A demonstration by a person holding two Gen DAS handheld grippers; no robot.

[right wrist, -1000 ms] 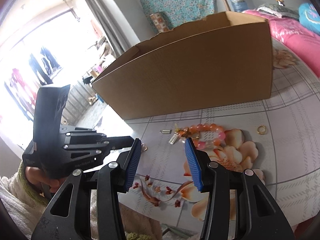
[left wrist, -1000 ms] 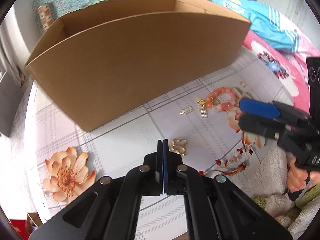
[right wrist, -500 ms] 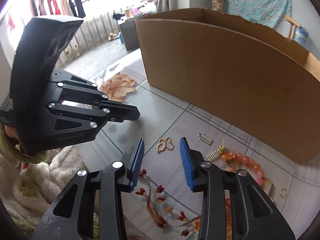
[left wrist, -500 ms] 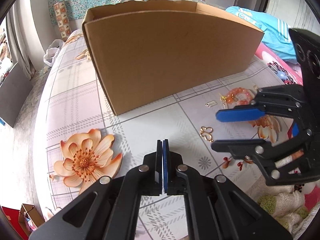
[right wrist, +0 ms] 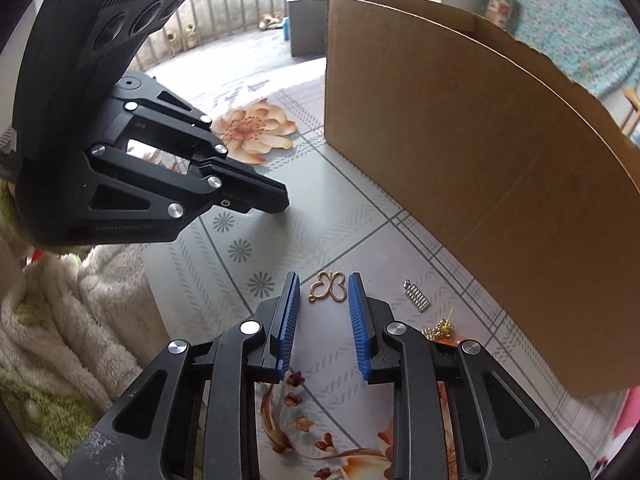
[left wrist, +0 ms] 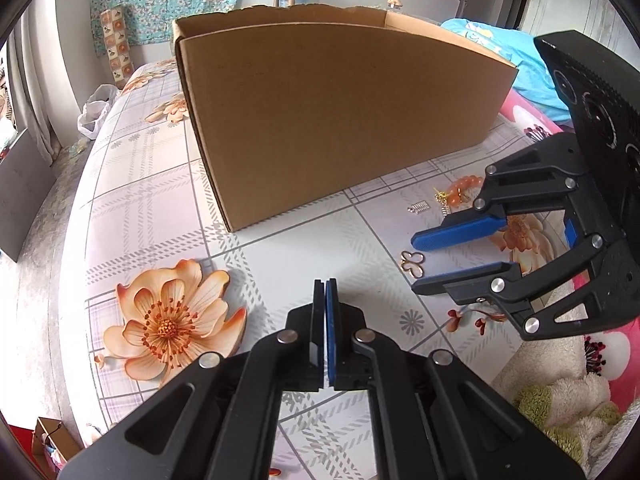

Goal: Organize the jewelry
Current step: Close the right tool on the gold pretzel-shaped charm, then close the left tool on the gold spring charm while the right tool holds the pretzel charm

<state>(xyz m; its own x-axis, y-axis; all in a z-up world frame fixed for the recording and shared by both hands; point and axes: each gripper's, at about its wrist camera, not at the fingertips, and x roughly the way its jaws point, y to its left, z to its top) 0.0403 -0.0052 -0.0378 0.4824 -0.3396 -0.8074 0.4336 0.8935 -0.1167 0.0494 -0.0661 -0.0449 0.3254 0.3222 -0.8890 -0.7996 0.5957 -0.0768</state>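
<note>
Left wrist view: left hand-held gripper (left wrist: 325, 282) pressed closed, holding nothing; cardboard box (left wrist: 340, 120) ahead; right hand-held gripper (left wrist: 416, 262) off to right, gold butterfly charm (left wrist: 412, 261) at its tips; orange bead bracelet (left wrist: 464, 190) beyond.

Right wrist view: right hand-held gripper (right wrist: 322, 292) parted, butterfly charm (right wrist: 328, 287) between tips on floral surface (right wrist: 340, 220), ungripped; small silver charm (right wrist: 416, 297) right; box wall (right wrist: 480, 180) close ahead-right; left hand-held gripper (right wrist: 276, 198) ahead-left.

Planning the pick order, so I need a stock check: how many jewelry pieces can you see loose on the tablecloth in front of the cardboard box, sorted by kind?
Gold butterfly charm: 1
Small silver rectangular charm: 1
Orange bead bracelet: 1
Small gold pieces beside the bracelet: 1 cluster; the count within it cannot be told
Total: 4 visible
The open right gripper frames the butterfly charm.
</note>
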